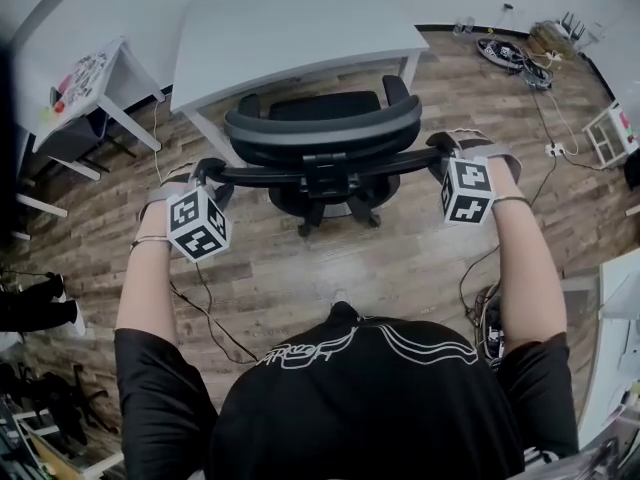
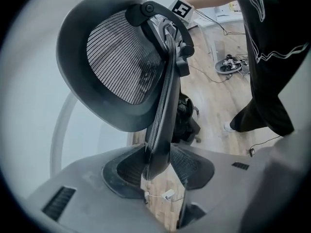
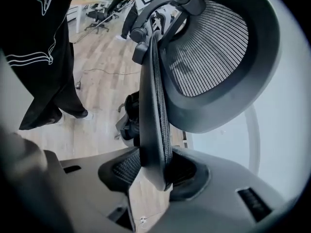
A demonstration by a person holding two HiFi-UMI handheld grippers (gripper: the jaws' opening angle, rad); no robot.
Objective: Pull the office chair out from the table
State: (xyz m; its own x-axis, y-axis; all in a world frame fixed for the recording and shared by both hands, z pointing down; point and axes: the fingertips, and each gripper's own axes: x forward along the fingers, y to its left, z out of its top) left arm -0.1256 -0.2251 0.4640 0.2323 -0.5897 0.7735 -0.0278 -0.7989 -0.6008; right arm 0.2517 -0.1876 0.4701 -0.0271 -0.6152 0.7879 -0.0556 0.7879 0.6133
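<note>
Nearest to us, our black shirt [image 1: 360, 398] fills the bottom of the head view, and our bare forearms reach forward to either end of the office chair [image 1: 322, 133], which we take as our landmark. The left gripper [image 1: 210, 173] is clamped on the left side edge of the chair's thin backrest [image 1: 320, 171], and the right gripper [image 1: 440, 158] on the right side edge. In each gripper view the backrest's edge stands between the jaws, with the textured pads [image 2: 192, 165] pressed against it on both sides, so neither gripper is empty. Each gripper's marker cube [image 1: 197, 224] sits on our side of the backrest. Below the backrest we see the chair's dark base [image 1: 325, 208] standing on the wood floor [image 1: 300, 278], and a thin cable [image 1: 200, 313] trails across the floor on our side of the chair. Past the backrest curves the mesh headrest [image 1: 322, 128], then the seat [image 1: 325, 105]. The white table [image 1: 290, 23] stands just beyond the chair, its near edge above the far part of the seat. Farther off to the chair's left is a small white side table [image 1: 100, 68]. Far to its right lies a tangle of cables [image 1: 510, 56].
</note>
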